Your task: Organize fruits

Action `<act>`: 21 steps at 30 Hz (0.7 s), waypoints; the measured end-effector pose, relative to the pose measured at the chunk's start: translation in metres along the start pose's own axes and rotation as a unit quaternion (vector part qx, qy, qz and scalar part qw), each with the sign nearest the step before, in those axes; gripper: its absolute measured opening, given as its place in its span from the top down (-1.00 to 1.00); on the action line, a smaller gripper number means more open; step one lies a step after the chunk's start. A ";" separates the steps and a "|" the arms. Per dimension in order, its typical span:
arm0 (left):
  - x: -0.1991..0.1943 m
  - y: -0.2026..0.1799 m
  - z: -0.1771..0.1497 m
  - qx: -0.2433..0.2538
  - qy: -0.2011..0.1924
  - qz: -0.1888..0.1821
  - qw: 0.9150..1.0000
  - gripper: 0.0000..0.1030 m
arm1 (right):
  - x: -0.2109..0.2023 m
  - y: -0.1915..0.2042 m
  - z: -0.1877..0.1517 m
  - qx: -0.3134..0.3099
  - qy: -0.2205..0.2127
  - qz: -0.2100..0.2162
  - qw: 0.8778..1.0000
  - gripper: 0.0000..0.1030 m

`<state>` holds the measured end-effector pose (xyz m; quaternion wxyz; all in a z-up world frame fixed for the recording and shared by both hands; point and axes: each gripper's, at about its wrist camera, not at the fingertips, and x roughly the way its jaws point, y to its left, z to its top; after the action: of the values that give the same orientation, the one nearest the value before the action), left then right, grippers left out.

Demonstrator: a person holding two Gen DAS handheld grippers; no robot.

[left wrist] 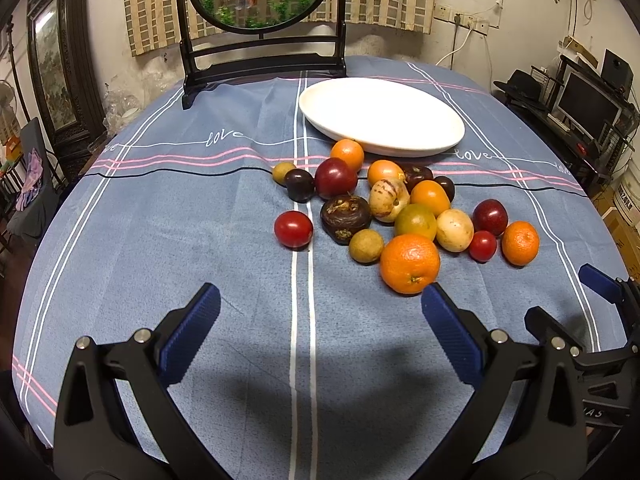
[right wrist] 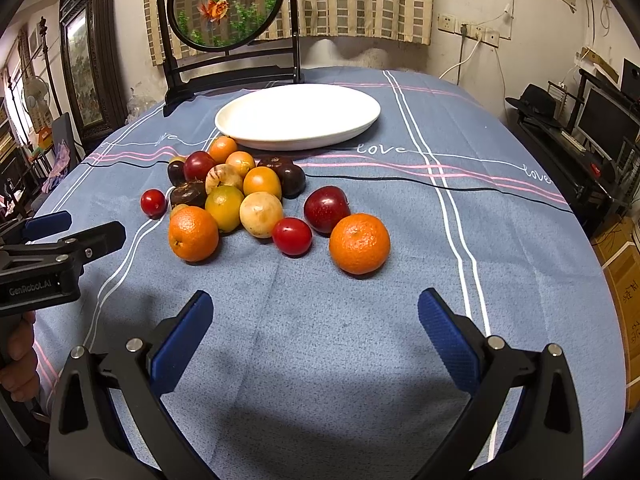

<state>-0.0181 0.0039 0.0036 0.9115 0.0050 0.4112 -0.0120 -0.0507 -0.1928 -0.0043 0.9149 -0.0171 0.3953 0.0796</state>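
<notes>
Fruit pile (left wrist: 384, 208) just in front of the white plate (left wrist: 380, 116).
I hold left tongs (left wrist: 320, 304) and right tongs (right wrist: 316, 308) wide, empty, nearer than the pile.

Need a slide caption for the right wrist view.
Open right gripper hovers over the blue tablecloth before a fruit pile; white plate empty behind.

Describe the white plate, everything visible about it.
The white plate is a large, shallow oval dish with a low raised rim, smooth and glossy like ceramic or melamine. It lies flat and holds nothing, on the blue striped tablecloth beyond the fruit pile and in front of a dark wooden stand. A small orange fruit sits right against its near edge; whether they touch cannot be told. Neither gripper is near it.
</notes>
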 end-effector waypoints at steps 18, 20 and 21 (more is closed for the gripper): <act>0.000 -0.003 0.001 0.002 0.002 -0.001 1.000 -0.96 | -0.001 -0.001 0.002 -0.002 0.001 -0.003 1.000 -0.97; 0.004 -0.006 0.000 0.004 0.007 -0.003 1.000 -0.96 | -0.001 -0.004 0.002 -0.002 0.000 -0.004 1.000 -0.97; 0.007 -0.008 0.000 0.005 0.011 -0.006 1.000 -0.96 | -0.001 -0.006 0.002 -0.001 0.000 -0.004 1.000 -0.97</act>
<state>-0.0138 -0.0045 -0.0016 0.9067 0.0070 0.4212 -0.0197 -0.0496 -0.1985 -0.0023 0.9153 -0.0200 0.3950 0.0765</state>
